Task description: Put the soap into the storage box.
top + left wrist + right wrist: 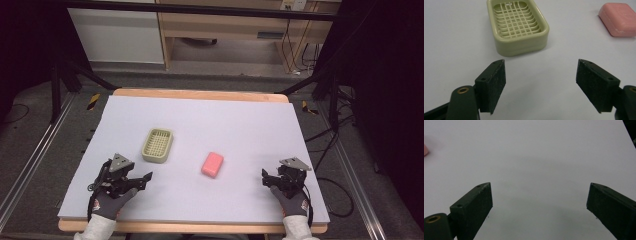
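Note:
A pale green soap dish with a grid floor lies left of centre on the white table top; nothing lies in it. A pink bar of soap rests on the table to its right. My left gripper is open near the front left, just below the dish. In the left gripper view the dish lies ahead of the wide-apart jaws and the soap sits at the upper right. My right gripper is open near the front right, right of the soap, nothing between its jaws.
The white top rests on a wooden table whose edge shows at the back and front. Black stand legs, cables and a wooden cabinet lie beyond the table.

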`<state>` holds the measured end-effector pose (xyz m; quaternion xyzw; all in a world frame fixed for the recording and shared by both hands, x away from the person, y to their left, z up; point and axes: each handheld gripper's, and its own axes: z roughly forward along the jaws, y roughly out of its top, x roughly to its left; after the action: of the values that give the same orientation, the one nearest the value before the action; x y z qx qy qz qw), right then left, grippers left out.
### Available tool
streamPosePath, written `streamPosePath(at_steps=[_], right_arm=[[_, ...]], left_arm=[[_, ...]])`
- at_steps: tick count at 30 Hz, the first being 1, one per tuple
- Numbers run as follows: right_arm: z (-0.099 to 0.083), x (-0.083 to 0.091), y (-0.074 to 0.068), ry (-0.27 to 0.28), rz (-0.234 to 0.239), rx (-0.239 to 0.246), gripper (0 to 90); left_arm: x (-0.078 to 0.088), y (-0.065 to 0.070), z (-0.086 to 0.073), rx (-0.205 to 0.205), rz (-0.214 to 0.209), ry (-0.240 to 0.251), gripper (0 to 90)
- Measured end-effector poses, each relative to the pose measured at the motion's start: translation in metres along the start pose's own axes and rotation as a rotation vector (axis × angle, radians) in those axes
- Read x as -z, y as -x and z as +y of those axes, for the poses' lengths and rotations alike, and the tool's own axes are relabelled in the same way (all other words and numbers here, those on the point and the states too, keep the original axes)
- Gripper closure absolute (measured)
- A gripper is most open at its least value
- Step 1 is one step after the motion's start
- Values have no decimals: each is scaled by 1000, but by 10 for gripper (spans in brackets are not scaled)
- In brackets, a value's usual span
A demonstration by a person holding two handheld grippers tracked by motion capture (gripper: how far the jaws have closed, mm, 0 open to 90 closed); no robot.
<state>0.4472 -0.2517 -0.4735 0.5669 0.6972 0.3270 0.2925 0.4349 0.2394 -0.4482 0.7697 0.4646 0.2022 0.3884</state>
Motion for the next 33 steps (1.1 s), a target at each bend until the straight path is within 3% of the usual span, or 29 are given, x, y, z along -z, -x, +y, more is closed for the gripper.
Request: streamPosePath(at_steps=[33], right_arm=[[0, 1, 0, 2, -9, -2, 64]], left_arm=[[-15, 32, 31, -81, -54, -14, 222]])
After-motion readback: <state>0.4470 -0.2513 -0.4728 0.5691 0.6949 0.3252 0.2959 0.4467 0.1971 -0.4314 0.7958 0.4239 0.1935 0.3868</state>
